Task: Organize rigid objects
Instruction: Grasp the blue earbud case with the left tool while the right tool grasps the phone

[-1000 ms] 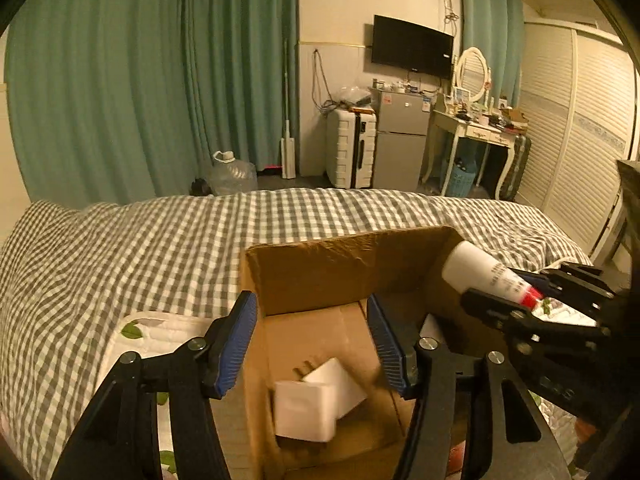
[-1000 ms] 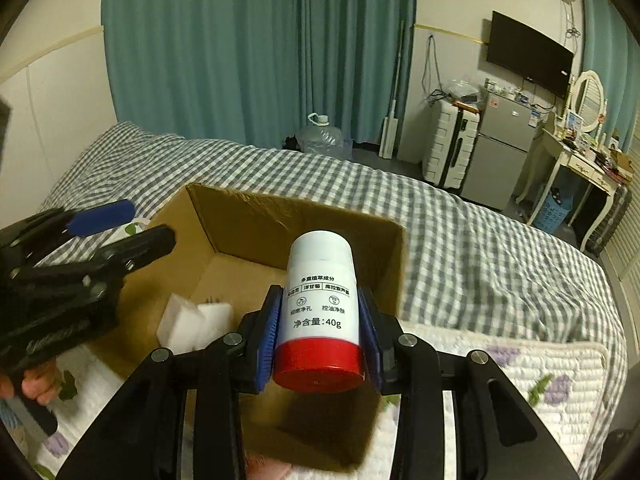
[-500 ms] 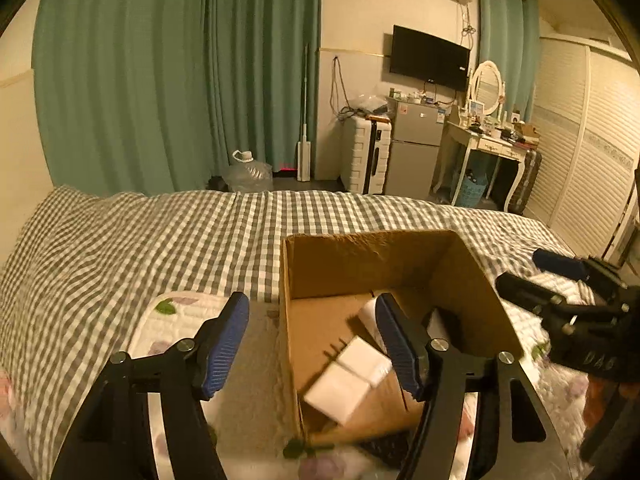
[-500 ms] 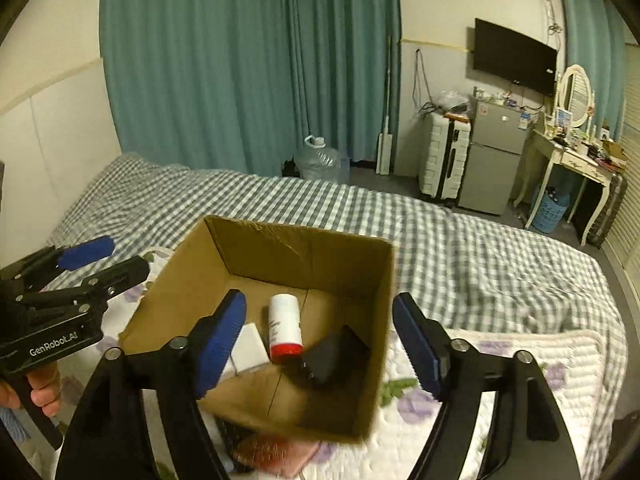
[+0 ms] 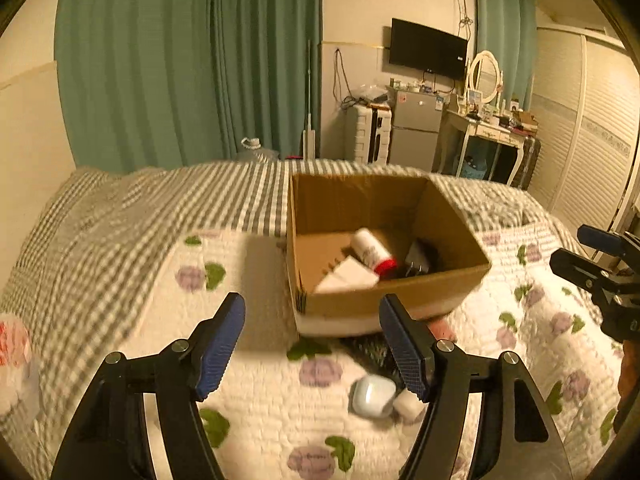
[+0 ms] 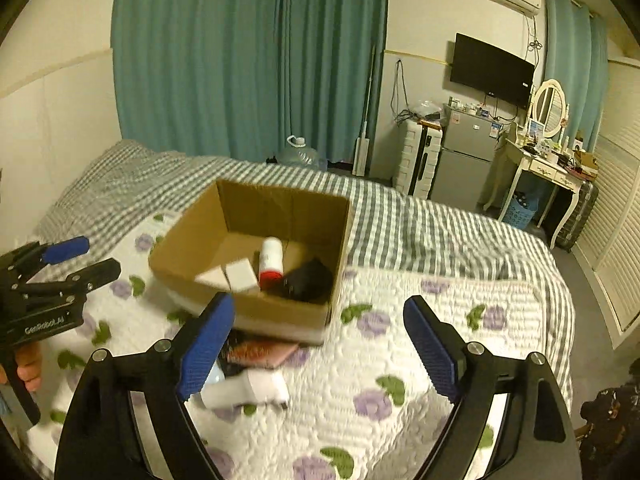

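A brown cardboard box sits on the bed. In it lie a white bottle with a red cap, white blocks and a black object. My left gripper hangs in front of the box, its jaws opening with nothing between them. My right gripper is also back from the box, jaws opening and empty. A white earbud case, a white charger and a flat pink item lie on the quilt before the box.
The bed has a grey checked cover and a white floral quilt. A red and white item lies at the left edge. Beyond the bed stand green curtains, a small fridge, a dressing table and louvred wardrobe doors.
My right gripper let go of the bottle, which now lies in the box. Both grippers pulled back from the box and their jaws spread wider.
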The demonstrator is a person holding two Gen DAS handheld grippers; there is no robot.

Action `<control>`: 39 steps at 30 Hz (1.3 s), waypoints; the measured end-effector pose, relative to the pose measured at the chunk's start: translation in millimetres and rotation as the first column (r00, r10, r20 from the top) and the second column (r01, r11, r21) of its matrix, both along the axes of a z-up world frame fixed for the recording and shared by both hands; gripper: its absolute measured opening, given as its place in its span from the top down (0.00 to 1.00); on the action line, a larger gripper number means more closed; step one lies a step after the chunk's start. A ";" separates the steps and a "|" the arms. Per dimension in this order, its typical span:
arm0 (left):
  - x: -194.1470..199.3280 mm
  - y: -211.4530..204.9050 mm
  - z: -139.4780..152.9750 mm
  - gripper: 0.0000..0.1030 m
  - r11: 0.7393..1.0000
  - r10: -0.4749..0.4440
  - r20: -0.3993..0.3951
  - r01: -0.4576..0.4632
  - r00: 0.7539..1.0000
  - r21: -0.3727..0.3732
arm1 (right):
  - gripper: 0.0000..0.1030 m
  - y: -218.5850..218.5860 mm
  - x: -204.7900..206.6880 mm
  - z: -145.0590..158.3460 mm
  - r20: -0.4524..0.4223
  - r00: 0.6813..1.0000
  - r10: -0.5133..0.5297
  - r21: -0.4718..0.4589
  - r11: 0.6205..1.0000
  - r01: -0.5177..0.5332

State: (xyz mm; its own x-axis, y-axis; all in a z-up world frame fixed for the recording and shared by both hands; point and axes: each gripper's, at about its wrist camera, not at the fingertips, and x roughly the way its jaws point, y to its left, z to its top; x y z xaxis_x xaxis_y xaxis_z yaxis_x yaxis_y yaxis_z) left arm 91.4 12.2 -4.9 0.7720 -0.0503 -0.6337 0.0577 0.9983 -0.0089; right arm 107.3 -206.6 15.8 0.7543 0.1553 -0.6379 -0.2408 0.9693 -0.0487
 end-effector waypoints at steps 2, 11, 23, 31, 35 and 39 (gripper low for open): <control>-1.5 -2.3 -22.2 0.30 1.000 -0.003 -0.034 0.003 0.999 -0.014 | 0.16 0.3 -0.6 -22.5 -0.023 1.000 0.002 0.004 1.000 -0.002; 6.6 -39.1 -127.4 0.30 0.979 -0.090 -0.222 0.127 0.971 0.160 | 0.16 -8.7 15.7 -95.4 -0.178 0.984 0.006 0.034 0.999 0.000; 18.7 -88.5 -163.4 0.33 0.932 -0.176 -0.302 0.257 0.937 0.256 | 0.16 -19.9 19.4 -103.1 -0.216 0.976 -0.030 0.050 0.998 0.041; 0.0 -66.0 -144.0 0.49 0.971 -0.123 -0.268 0.171 0.955 0.164 | 0.16 -15.6 12.8 -100.4 -0.169 0.986 -0.005 0.038 0.999 0.012; -3.7 -37.2 -119.4 0.49 0.991 -0.026 -0.196 0.051 0.980 0.123 | 0.16 -3.8 13.5 -101.7 -0.168 0.985 0.042 0.013 0.999 -0.040; -9.2 -7.9 -101.1 0.49 0.996 0.041 -0.135 -0.030 0.990 0.079 | 0.16 22.9 17.1 -104.6 -0.173 0.976 0.129 -0.084 0.986 -0.145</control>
State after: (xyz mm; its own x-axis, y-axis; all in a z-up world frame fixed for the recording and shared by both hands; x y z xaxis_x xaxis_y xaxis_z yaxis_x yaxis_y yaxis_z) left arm 82.2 4.3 -106.0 0.6782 0.0287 -0.7343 0.0256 0.9977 0.0626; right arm 124.4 -183.7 -88.8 0.6117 0.1823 -0.7698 -0.3837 0.9194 -0.0872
